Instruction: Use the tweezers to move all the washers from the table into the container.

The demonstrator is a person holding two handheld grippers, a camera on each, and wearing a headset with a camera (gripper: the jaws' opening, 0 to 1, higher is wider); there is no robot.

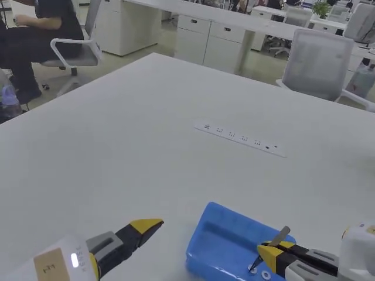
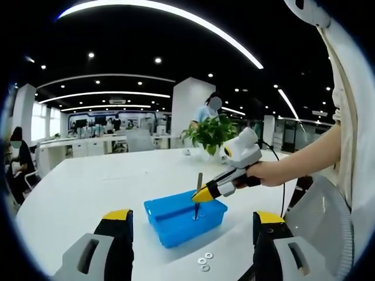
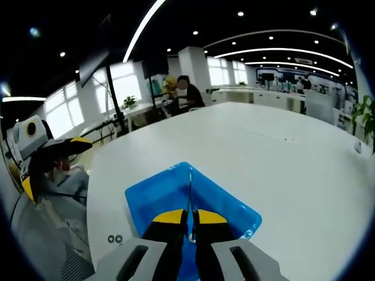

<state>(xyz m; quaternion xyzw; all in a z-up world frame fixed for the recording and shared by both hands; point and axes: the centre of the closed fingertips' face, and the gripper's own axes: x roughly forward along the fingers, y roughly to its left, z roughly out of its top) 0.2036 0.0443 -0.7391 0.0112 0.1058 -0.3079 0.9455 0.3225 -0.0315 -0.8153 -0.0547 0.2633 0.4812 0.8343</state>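
Loads of bare tabletop (image 1: 146, 146) from 9 round to 3 o'clock in the head view. The one blue container (image 1: 225, 243) sits down at 5 o'clock, and the gripper views put it close to the tabletop's edge. Right hand-held gripper (image 1: 270, 253) is clamped on the one pair of tweezers (image 1: 280, 235), tips down inside the container. Left hand-held gripper (image 1: 147, 225) is at 7 o'clock, jaws wide apart, holding nothing. Three washers (image 2: 205, 261), I think, lie on the tabletop just beside the container.
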